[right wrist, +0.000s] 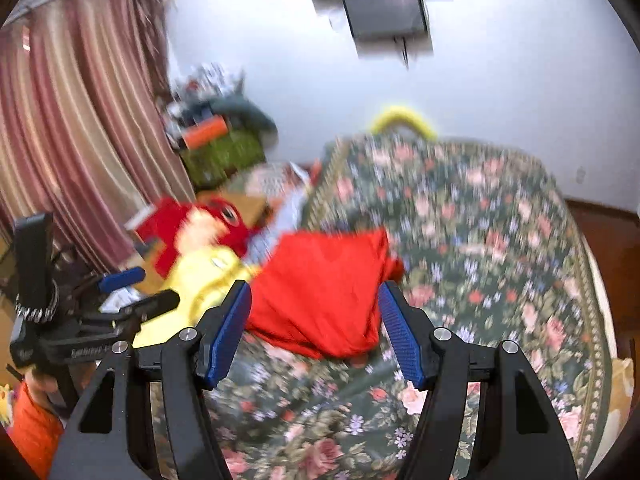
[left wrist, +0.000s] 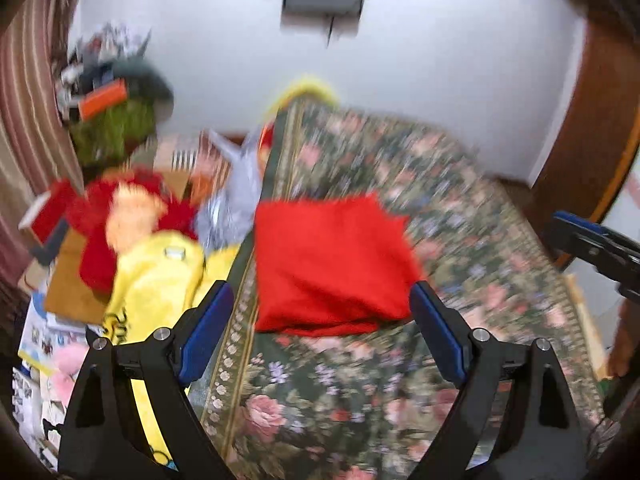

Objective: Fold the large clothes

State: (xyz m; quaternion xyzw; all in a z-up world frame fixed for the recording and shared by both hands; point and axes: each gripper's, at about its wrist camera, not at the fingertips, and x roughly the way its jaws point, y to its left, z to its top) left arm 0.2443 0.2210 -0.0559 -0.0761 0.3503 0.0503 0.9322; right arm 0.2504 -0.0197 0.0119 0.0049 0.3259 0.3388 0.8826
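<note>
A red garment (left wrist: pixel 328 268) lies folded into a compact rectangle on the floral bedspread (left wrist: pixel 460 216). It also shows in the right wrist view (right wrist: pixel 324 292). My left gripper (left wrist: pixel 322 308) is open and empty, hovering just short of the garment's near edge, jaws wide on either side of it. My right gripper (right wrist: pixel 314 308) is open and empty, held the same way in front of the garment. The left gripper also shows at the left of the right wrist view (right wrist: pixel 120 288). The right gripper's tip shows at the right edge of the left wrist view (left wrist: pixel 592 240). Both views are motion-blurred.
Left of the bed lies a pile: a red and yellow plush toy (left wrist: pixel 132 232), a yellow bag (left wrist: pixel 160 280), a cardboard box (left wrist: pixel 72 280), a green basket (left wrist: pixel 116 128) of clutter. A striped curtain (right wrist: pixel 72 120) hangs at the left. A white wall (left wrist: pixel 400 60) stands behind the bed.
</note>
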